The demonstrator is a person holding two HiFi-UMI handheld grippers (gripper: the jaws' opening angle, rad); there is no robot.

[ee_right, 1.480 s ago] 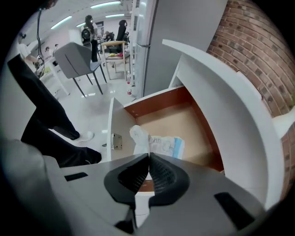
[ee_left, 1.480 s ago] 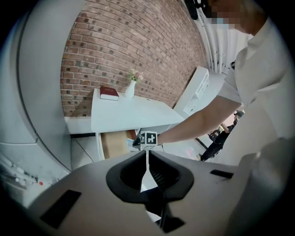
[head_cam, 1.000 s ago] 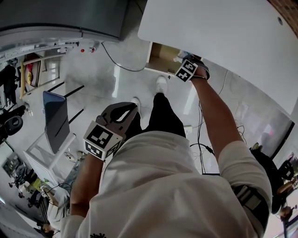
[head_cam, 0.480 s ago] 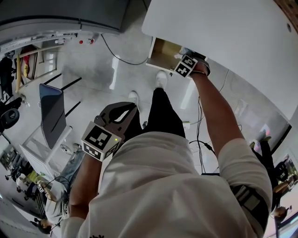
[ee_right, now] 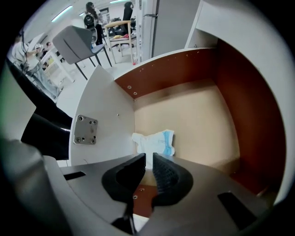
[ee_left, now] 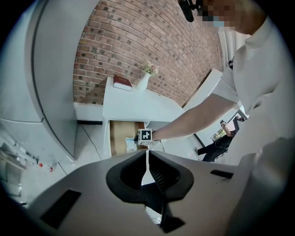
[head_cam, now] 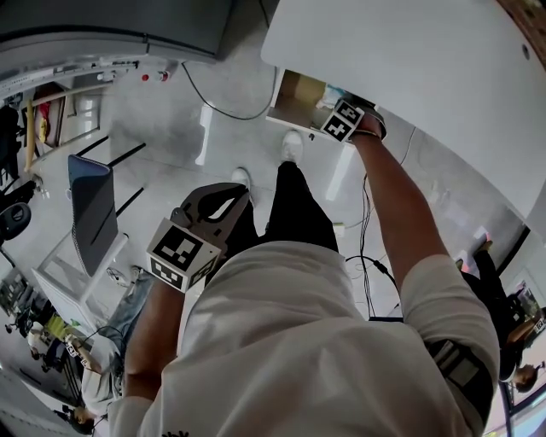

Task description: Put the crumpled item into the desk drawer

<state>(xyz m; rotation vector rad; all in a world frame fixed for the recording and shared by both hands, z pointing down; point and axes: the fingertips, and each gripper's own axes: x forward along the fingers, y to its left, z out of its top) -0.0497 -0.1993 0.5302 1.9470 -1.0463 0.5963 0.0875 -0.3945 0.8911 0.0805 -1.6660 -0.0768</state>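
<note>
The crumpled white and blue item (ee_right: pixel 154 140) lies on the tan floor of the open desk drawer (ee_right: pixel 193 115), against its left wall. My right gripper (ee_right: pixel 148 157) hovers just short of the item, jaws nearly together and holding nothing. In the head view the right gripper (head_cam: pixel 334 109) reaches into the drawer (head_cam: pixel 294 96) under the white desk top (head_cam: pixel 409 60). My left gripper (head_cam: pixel 239 195) hangs shut and empty by the person's left leg. From the left gripper (ee_left: pixel 148 154) view, the drawer (ee_left: pixel 117 136) and the item (ee_left: pixel 130 144) show far off.
A grey chair (head_cam: pixel 90 213) stands on the glossy floor at the left. Cables (head_cam: pixel 371 265) trail on the floor under the desk. A book (ee_left: pixel 122 83) and a vase (ee_left: pixel 144 80) sit on the desk top. A grey cabinet (head_cam: pixel 119 26) fills the top left.
The right gripper has stayed at the drawer, shifting only slightly. The left gripper has barely moved.
</note>
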